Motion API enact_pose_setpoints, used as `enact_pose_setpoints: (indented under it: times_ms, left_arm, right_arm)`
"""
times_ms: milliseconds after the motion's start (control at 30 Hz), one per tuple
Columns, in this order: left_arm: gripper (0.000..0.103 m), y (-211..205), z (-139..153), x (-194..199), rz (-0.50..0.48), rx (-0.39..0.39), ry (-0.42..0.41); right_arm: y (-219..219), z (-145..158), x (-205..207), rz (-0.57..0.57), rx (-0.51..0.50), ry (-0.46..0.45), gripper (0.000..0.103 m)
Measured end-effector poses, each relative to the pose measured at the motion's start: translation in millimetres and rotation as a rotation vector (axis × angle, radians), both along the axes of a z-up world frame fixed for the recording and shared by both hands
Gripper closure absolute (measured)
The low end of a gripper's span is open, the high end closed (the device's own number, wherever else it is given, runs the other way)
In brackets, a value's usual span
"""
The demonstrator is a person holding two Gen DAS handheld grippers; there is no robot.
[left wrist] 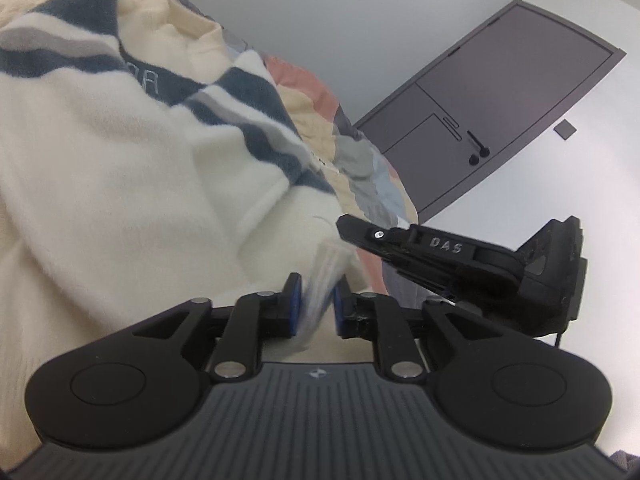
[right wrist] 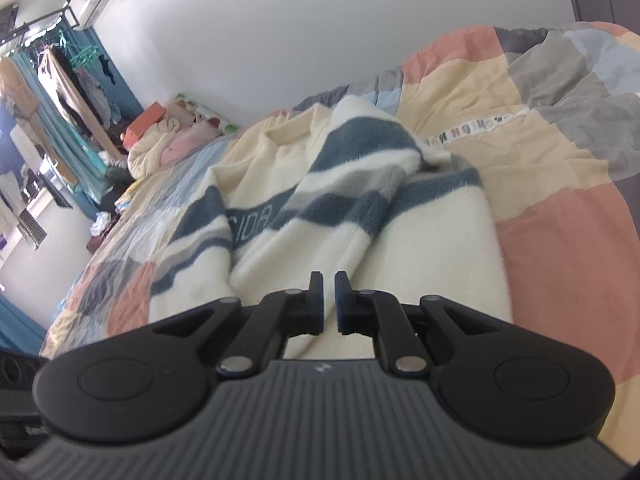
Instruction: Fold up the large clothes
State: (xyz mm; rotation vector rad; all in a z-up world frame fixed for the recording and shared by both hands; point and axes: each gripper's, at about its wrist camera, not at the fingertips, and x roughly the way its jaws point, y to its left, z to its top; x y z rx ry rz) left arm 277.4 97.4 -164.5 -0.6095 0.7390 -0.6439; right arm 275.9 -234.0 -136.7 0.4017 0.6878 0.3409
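Cream fleece sweater (right wrist: 304,216) with dark blue and grey bands, lying rumpled on a bed whose patchwork quilt (right wrist: 560,248) shows peach, yellow, grey and pale blue squares. A line of lettering runs along one blue band; it reads upside down in the right wrist view and is too blurred to spell out in either view.

Left wrist view: the sweater (left wrist: 132,168) fills the left half of the picture, and its ribbed hem is motion-blurred. The left gripper (left wrist: 315,308) has its fingers (left wrist: 293,304) set narrowly apart, with a fold of the ribbed hem between the blue pads; whether the pads press on it cannot be told through the blur. The right gripper (left wrist: 352,229) enters from the right, its fingers closed, the tip at the sweater's edge just beyond the left fingers; what it grips there is hidden.

Right wrist view: the right gripper (right wrist: 328,302) has its fingers (right wrist: 316,300) almost together over the cream body of the sweater, which spreads ahead of and beneath them. Whether cloth sits between the pads is hard to make out. The sweater's near edge is cut off by the gripper body.

A grey door (left wrist: 500,108) stands in the white wall beyond the bed.
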Motion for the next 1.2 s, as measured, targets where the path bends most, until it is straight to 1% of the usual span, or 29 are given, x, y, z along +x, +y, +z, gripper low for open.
enact_pose_setpoints:
  times_ms: [33, 67, 100, 133, 233, 400, 467, 533, 567, 667, 733, 800, 833, 933, 1067, 1133, 1200]
  left_arm:
    - [0.068, 1.1, 2.0, -2.5, -0.009, -0.008, 0.000]
    - [0.054, 1.9, 4.1, -4.9, -0.015, -0.012, -0.003]
    - [0.047, 2.1, 6.4, -7.5, -0.021, -0.009, -0.010]
    - [0.046, 1.6, 8.8, -9.8, -0.031, -0.002, -0.021]
    - [0.045, 2.6, 14.4, -15.8, -0.021, 0.031, -0.040]
    - [0.045, 22.8, 17.1, -14.3, 0.099, 0.106, -0.028]
    - [0.045, 33.0, 19.1, -11.9, 0.128, 0.162, -0.058]
    - [0.045, 43.1, 20.7, -8.0, 0.189, 0.241, -0.066]
    - [0.045, 48.0, 19.4, -4.8, 0.215, 0.260, -0.053]
    - [0.045, 57.7, 8.8, 5.0, 0.252, 0.267, -0.002]
    - [0.045, 57.2, -1.1, 12.3, 0.266, 0.309, 0.034]
    - [0.045, 56.0, -10.9, 19.9, 0.265, 0.348, 0.057]
    - [0.045, 56.4, -14.5, 23.7, 0.258, 0.358, 0.062]
    - [0.045, 58.7, -20.7, 31.5, 0.256, 0.348, 0.076]
    - [0.045, 56.0, -20.1, 27.6, 0.270, 0.359, 0.054]
    - [0.045, 56.4, -14.5, 21.0, 0.286, 0.349, 0.024]
    - [0.045, 59.0, -9.0, 18.0, 0.305, 0.344, 0.020]
  right_arm:
    - [1.1, -1.4, -0.7, 0.011, 0.002, 0.007, 0.094]
    - [2.5, -2.3, -1.9, 0.019, 0.003, 0.011, 0.094]
    - [4.3, -2.5, -2.9, 0.029, 0.001, 0.010, 0.094]
    - [6.6, -2.0, -3.9, 0.041, -0.003, 0.005, 0.094]
    - [15.6, 1.0, -6.2, 0.076, -0.026, -0.017, 0.094]
    - [35.5, 2.4, -11.6, 0.155, -0.075, -0.040, 0.094]
    - [46.6, -0.9, -13.4, 0.205, -0.093, -0.036, 0.094]
    - [60.0, -3.8, -16.4, 0.258, -0.129, -0.055, 0.094]
    - [66.4, -4.8, -18.2, 0.283, -0.147, -0.070, 0.094]
    - [83.0, -10.1, -17.5, 0.332, -0.179, -0.078, 0.094]
    - [92.8, -14.8, -15.9, 0.359, -0.196, -0.071, 0.094]
    - [101.5, -23.2, -12.6, 0.387, -0.217, -0.046, 0.094]
    - [106.1, -27.7, -11.3, 0.395, -0.236, -0.032, 0.094]
    - [114.1, -34.4, -9.9, 0.399, -0.271, -0.038, 0.094]
    - [115.3, -37.5, -9.9, 0.394, -0.273, -0.038, 0.094]
    - [112.3, -36.1, -10.7, 0.384, -0.257, -0.030, 0.094]
    - [109.1, -32.9, -13.3, 0.376, -0.254, -0.028, 0.094]
